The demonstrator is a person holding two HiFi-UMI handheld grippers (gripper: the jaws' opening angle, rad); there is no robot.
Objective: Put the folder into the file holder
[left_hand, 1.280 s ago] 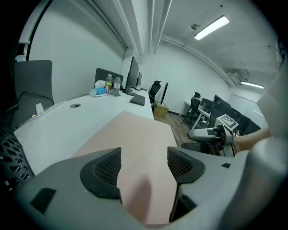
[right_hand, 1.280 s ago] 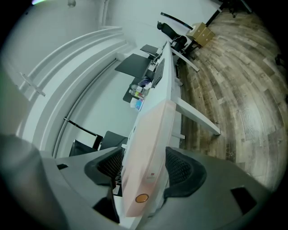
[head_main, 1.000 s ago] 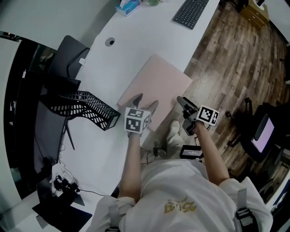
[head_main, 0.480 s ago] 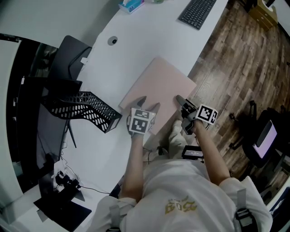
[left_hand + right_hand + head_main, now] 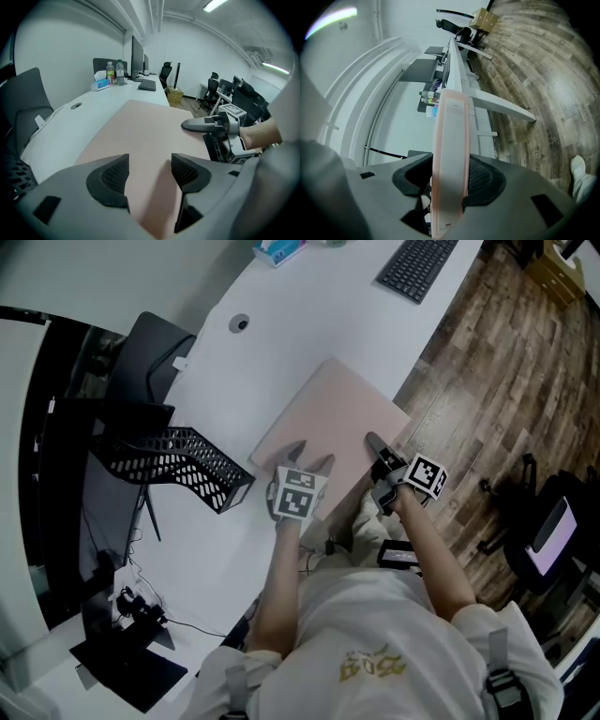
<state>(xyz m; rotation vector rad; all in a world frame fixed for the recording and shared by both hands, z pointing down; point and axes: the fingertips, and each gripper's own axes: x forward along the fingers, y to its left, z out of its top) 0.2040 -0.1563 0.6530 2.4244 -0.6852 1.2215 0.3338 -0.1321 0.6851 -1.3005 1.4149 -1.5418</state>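
A pink folder [image 5: 328, 418] lies flat on the white desk [image 5: 309, 324], its right side over the desk's edge. My left gripper [image 5: 309, 456] hovers at the folder's near edge; its jaws stand apart over the pink cover [image 5: 140, 136] and are closing slowly, pressing on nothing. My right gripper [image 5: 380, 460] straddles the folder's right edge [image 5: 450, 140]. Its jaws are closing, and both pads lie against that edge. In the left gripper view the right gripper [image 5: 206, 124] shows at the folder's far side. The black mesh file holder [image 5: 173, 460] lies to the left, apart from the folder.
A keyboard [image 5: 419, 268] and a tissue box [image 5: 279, 249] sit at the desk's far end, with a round cable hole [image 5: 241, 323] nearer. A black chair [image 5: 155, 343] stands behind the holder. Wood floor [image 5: 487, 362] and an office chair [image 5: 544, 531] lie to the right.
Both grippers have stayed by the folder's near and right edges; the right gripper's jaws have come in around the edge. The folder has not moved on the desk.
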